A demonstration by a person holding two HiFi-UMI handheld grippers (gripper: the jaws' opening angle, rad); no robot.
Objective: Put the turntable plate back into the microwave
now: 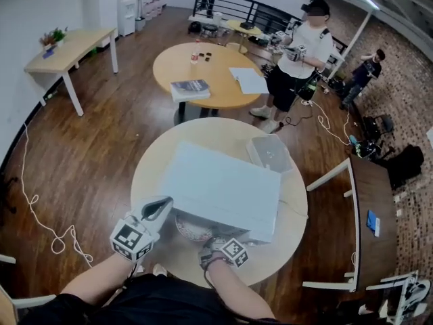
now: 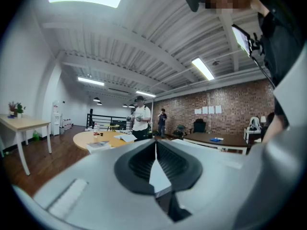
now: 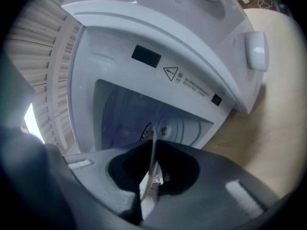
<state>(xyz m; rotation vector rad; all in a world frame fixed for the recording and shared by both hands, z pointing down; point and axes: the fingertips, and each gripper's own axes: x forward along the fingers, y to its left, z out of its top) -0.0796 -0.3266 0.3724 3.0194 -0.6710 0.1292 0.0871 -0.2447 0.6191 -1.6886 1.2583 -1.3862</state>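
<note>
At the table's (image 1: 155,175) near edge, the right gripper (image 1: 212,244) pinches the plate (image 1: 191,230) by its rim at the microwave's (image 1: 223,188) mouth. The left gripper (image 1: 157,210), at its left front corner, is closed and looks empty. Best keep the plate level, slide it deep and centre it before releasing.

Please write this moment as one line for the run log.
right gripper: shut on turntable plate | position: at open front of microwave | left gripper: shut, empty

- Tucked under the top of the microwave (image 1: 220,188) in head view: most of the turntable plate (image 1: 193,229), bar a patterned rim.
- Edge-on between the pads of the right gripper (image 3: 152,169): same plate, face barely visible.
- Too small to read: warning label (image 3: 191,82) print.
- Too small to tell: small items (image 1: 201,56) on the far round table (image 1: 216,80).
</note>
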